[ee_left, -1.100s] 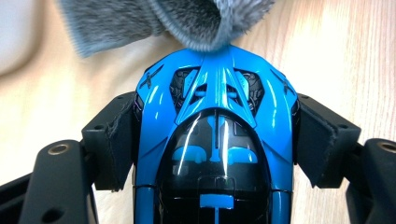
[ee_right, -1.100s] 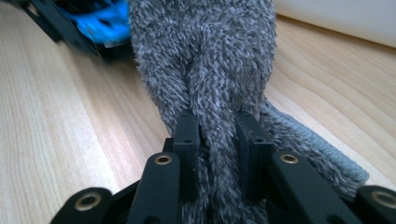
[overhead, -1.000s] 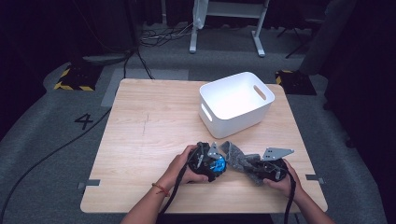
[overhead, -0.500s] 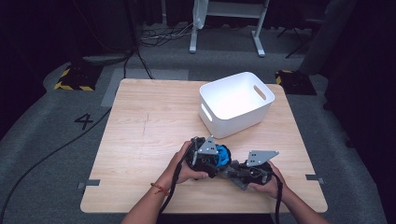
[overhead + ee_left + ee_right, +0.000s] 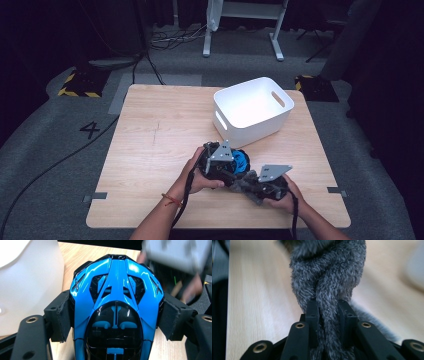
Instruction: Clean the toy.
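A glossy blue and black toy car [image 5: 116,290] sits between the jaws of my left gripper [image 5: 116,315], whose pads [image 5: 61,317] press on both its sides. In the high view the toy car [image 5: 243,160] and the left gripper [image 5: 236,164] hang just in front of the white bin [image 5: 252,107]. My right gripper [image 5: 328,312] is shut on a twisted grey fuzzy cloth [image 5: 329,272] that trails away over the table. From above, the right gripper [image 5: 240,182] holds the cloth [image 5: 247,188] close beside the left gripper, near the table's front edge.
The white bin with handle slots stands at the back right of the wooden table [image 5: 160,130] and looks empty. A cable [image 5: 55,165] runs over the grey floor at the left. Both hands come in from the table's front edge.
The right gripper has moved left with the grey cloth, closing up beside the left gripper. The left gripper has lifted the toy car a little toward the bin.
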Demonstrator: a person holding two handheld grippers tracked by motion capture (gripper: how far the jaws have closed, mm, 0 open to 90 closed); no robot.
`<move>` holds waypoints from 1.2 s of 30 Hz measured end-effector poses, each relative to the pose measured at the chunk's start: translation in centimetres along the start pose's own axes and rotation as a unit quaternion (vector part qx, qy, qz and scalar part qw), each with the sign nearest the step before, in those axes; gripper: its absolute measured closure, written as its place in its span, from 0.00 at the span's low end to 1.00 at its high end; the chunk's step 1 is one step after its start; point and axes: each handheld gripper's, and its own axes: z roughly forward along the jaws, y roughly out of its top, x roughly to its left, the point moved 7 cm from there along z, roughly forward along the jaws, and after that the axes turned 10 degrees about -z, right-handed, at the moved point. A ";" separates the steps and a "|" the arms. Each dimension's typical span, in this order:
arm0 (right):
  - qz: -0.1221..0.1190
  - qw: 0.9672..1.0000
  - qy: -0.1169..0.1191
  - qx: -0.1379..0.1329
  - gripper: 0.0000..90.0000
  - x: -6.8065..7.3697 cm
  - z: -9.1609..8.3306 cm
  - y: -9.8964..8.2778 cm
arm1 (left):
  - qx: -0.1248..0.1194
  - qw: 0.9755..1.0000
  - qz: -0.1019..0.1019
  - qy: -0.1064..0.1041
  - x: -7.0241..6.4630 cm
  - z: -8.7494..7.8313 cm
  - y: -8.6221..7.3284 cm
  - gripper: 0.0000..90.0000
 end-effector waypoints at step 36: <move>-0.040 0.999 -0.004 -0.019 0.83 0.9 -0.3 1.1 | -0.028 1.000 -0.009 -0.010 0.1 -0.5 0.1 0.27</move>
